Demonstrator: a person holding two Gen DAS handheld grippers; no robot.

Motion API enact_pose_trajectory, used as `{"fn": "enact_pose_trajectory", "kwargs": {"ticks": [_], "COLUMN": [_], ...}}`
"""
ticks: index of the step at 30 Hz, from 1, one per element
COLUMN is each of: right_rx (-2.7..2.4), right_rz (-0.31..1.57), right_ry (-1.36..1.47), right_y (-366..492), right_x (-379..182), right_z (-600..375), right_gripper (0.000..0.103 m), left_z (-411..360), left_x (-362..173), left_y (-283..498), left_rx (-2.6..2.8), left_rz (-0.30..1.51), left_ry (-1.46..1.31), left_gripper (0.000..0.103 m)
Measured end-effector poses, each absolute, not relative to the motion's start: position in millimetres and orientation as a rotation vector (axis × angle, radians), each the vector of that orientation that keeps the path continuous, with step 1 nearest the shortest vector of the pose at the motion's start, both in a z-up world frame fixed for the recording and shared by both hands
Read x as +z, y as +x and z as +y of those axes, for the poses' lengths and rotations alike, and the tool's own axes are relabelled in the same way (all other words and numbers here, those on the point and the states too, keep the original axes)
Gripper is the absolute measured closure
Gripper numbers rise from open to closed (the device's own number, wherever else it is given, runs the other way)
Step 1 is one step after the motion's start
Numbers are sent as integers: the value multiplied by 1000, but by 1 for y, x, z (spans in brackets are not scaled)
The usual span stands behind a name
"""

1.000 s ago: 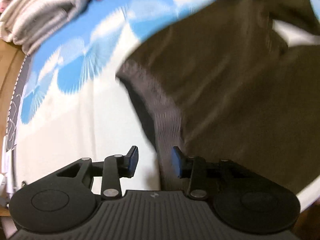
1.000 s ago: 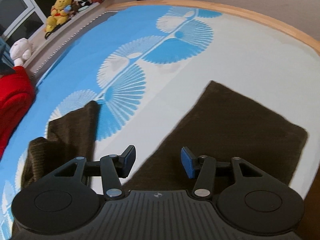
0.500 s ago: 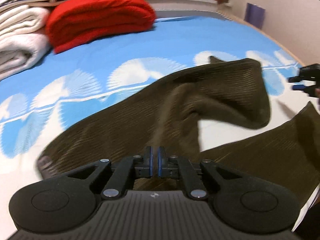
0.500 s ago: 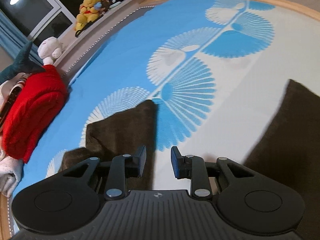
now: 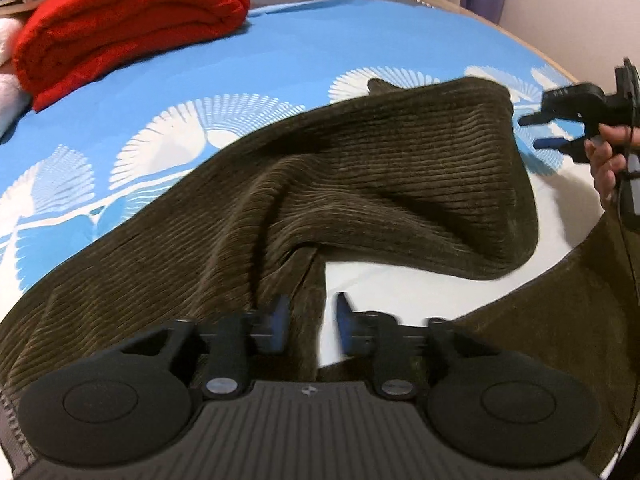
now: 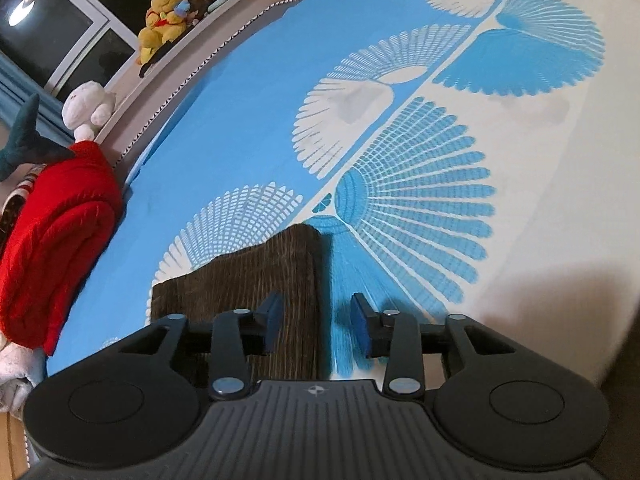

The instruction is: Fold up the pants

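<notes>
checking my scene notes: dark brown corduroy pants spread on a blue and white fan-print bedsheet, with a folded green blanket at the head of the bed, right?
Not quite: the folded blanket is red, not green, as the left wrist view shows. The dark brown corduroy pants do lie on the blue and white fan-print bedsheet.

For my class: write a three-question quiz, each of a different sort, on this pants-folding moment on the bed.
1. True or false: the brown corduroy pants lie flat and smooth on the bed sheet.
2. What lies nearest the folded red blanket? A) white folded blanket B) pillow C) laptop
3. Fill in: in the right wrist view, the right tool hovers over a pant leg's ____ edge.

Key: 1 false, they are rumpled, one leg curling across. 2 A. 3 right.
</notes>
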State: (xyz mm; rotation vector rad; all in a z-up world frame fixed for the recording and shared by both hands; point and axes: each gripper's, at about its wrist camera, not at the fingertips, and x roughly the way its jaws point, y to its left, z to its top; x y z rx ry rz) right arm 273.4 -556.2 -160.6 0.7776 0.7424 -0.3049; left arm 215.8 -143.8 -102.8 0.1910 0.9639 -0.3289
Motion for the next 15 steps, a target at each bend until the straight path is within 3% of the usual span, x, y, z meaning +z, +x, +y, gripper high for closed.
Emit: {"fn": "enact_pose_trajectory", "kwargs": {"ticks": [9, 10, 12, 13, 15], "right_rx": [-283, -275, -255, -249, -225], "right_rz": [755, 754, 751, 748, 736], "right_ry": [695, 687, 665, 646, 643], "right_y": [315, 319, 324, 327, 329], "right_x": [-180, -180, -178, -175, -168], "right_z": [-557, -556, -553, -551, -550], "right_gripper": [61, 63, 84, 87, 94], "left_z": [-158, -157, -155, -153, -147], "left_x": [-146, -147, -146, -146, -144], "left_y": [243, 244, 248, 250, 254], "left_rx": [-290, -293, -287, -276, -268], "left_rz": [1041, 1042, 1053, 1062, 1078], "left_ry": [309, 311, 310, 313, 294], "left_gripper": [62, 62, 75, 84, 89]}}
